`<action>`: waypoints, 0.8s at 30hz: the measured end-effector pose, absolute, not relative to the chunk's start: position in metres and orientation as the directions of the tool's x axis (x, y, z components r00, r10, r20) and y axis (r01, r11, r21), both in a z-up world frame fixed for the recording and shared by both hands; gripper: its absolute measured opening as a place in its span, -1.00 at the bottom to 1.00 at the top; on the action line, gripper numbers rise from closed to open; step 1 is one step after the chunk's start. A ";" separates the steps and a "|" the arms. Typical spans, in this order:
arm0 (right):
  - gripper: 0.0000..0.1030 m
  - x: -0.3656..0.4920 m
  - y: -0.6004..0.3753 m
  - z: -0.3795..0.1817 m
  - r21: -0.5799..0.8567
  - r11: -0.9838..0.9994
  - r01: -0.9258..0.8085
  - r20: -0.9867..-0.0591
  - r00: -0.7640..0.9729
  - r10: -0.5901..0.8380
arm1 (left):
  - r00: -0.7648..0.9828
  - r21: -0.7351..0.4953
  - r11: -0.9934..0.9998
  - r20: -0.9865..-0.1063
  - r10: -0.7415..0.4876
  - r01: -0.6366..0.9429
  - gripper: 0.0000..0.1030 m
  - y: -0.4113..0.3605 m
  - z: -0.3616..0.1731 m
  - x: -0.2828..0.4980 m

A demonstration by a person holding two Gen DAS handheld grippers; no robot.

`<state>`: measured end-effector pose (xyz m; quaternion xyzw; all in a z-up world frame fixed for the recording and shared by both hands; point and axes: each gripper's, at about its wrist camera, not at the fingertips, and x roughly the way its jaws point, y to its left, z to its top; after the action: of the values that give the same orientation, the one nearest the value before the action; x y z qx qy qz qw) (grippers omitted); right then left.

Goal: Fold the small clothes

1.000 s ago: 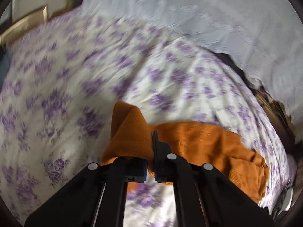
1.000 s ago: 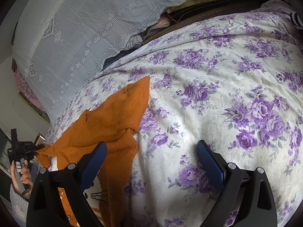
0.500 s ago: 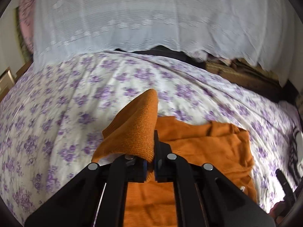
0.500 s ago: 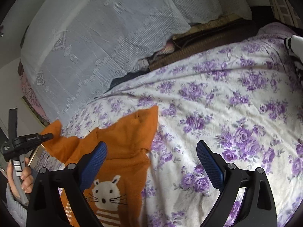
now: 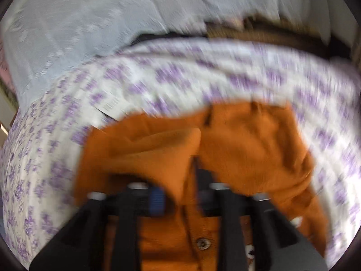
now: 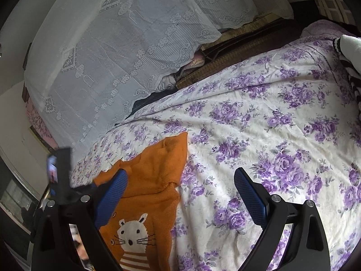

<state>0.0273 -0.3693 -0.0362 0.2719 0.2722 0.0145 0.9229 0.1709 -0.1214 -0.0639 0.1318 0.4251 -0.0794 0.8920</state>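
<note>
left wrist view badly blurred. small orange knitted cardigan (image 5: 237,149) lies bunched on the white bedspread with purple flower print (image 5: 158,81), filling the lower middle of the view. left gripper (image 5: 180,194) sits low over it; its jaws have just been opening and stand partly apart, a fold of orange knit hanging in the gap between them. blur hides whether the pads touch the cloth. one button of the cardigan shows below the jaws.

right wrist view sharp. right gripper (image 6: 180,194) hovers with jaws spread wide, nothing between them. blue left pad (image 6: 110,198) overlaps the cardigan's (image 6: 158,176) near edge in the view; right pad is over bare bedspread (image 6: 270,117). white rabbit face motif on the cardigan front, facing up. no containers in sight. white lace curtain (image 6: 126,45) hangs behind the bed.
</note>
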 end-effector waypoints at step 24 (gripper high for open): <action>0.73 0.054 -0.185 -0.008 -0.041 0.969 -0.242 -0.568 0.804 0.176 | 0.574 0.070 0.998 -0.817 0.057 0.001 0.92 0.055 -0.087 0.207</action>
<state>0.0541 -0.1854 -0.0081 -0.0559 0.2933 0.1102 0.9480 0.2075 0.0547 -0.0872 0.0311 0.4610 0.0159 0.8867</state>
